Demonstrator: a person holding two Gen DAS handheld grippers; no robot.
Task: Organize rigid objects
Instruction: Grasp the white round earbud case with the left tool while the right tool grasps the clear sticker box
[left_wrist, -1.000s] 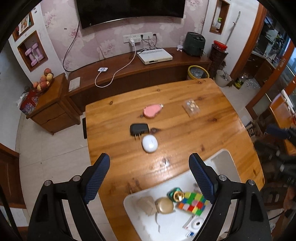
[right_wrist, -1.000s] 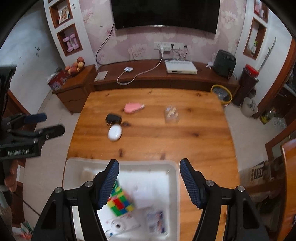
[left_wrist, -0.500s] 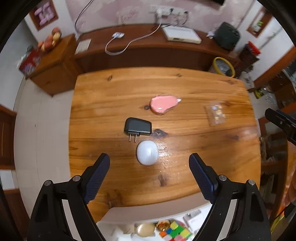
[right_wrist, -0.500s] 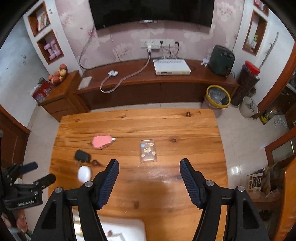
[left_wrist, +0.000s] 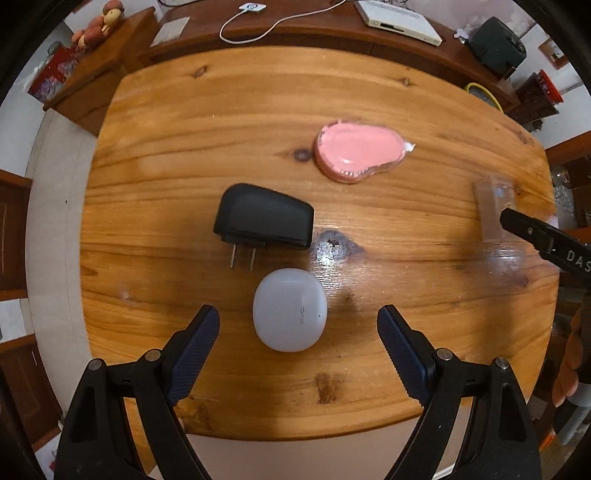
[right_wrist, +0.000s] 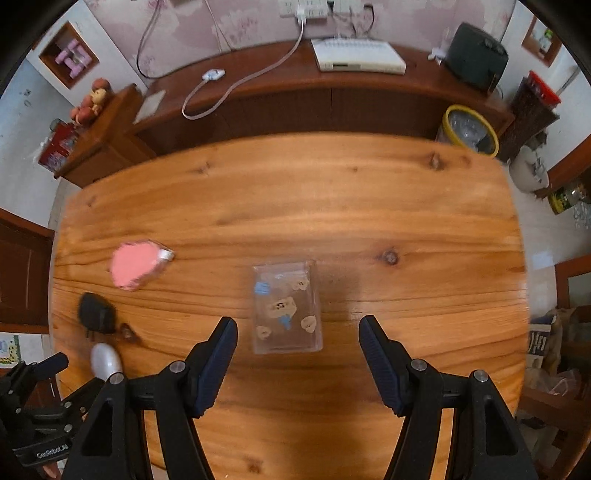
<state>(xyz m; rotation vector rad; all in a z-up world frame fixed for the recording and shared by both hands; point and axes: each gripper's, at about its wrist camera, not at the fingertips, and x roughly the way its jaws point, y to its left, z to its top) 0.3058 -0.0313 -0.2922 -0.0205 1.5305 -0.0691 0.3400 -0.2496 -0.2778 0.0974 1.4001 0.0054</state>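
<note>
From the left wrist view, the left gripper (left_wrist: 298, 319) stands wide apart over the wooden table (left_wrist: 184, 147), holding nothing, with the white case (left_wrist: 290, 309) lying between its fingers, the black charger (left_wrist: 264, 221) just beyond it and the pink case (left_wrist: 360, 150) further away. From the right wrist view, the right gripper (right_wrist: 298, 330) is also wide and holds nothing, and the clear box (right_wrist: 285, 306) lies on the table just ahead between its fingers. Inside this box are several small pieces, beige and blue, too blurred to name.

Earbud case (left_wrist: 290, 309) just before charger (left_wrist: 264, 220), pouch (left_wrist: 360, 151) behind right
</note>
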